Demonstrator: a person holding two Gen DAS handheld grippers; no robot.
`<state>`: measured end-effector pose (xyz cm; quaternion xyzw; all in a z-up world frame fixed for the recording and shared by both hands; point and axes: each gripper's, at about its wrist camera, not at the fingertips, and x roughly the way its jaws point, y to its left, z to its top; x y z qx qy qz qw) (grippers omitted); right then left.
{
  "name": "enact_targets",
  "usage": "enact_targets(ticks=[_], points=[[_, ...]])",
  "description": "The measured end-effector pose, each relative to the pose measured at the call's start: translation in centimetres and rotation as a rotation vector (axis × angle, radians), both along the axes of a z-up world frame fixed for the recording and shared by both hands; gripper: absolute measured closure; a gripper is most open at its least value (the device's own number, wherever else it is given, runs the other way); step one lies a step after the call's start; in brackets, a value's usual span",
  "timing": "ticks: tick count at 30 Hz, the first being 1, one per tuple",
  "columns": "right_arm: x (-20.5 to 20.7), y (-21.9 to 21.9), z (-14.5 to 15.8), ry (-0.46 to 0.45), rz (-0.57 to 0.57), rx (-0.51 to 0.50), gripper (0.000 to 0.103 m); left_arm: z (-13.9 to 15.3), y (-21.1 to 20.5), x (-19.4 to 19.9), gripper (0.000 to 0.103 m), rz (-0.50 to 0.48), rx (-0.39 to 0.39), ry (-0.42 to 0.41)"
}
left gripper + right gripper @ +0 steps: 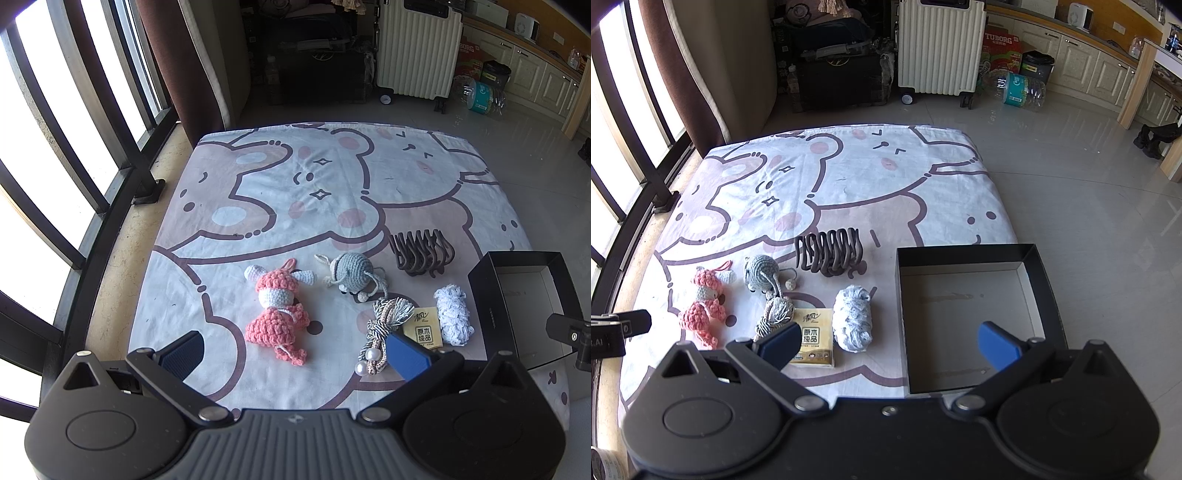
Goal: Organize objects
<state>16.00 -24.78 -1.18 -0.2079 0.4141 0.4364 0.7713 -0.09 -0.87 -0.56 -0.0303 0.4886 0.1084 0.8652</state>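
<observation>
A pink crochet doll [277,314] [703,306], a grey crochet toy [352,274] [762,272], a brown hair claw [421,252] [829,252], a tasselled cord with pearls [384,328] [774,314], a tissue pack [423,328] [812,338] and a white yarn bundle [452,315] [853,318] lie on the cartoon cloth [258,184] [849,177]. An open black box [1030,295] [491,306] stands empty at the right. My left gripper [297,356] is open above the doll's near end. My right gripper [889,345] is open, over the box's left wall.
A window with dark bars [74,147] and a curtain [173,62] are at the left. A white suitcase [940,46], a water bottle [1015,88] and cabinets [1089,66] stand beyond the cloth on a tiled floor [1071,184].
</observation>
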Motion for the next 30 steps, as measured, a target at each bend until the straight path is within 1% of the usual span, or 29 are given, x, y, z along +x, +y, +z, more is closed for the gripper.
enact_targets(ticks=[30], points=[[-0.16,0.05,-0.06,0.005,0.011,-0.002,0.0,0.01,0.03,0.01,0.0,0.019,-0.002,0.001]])
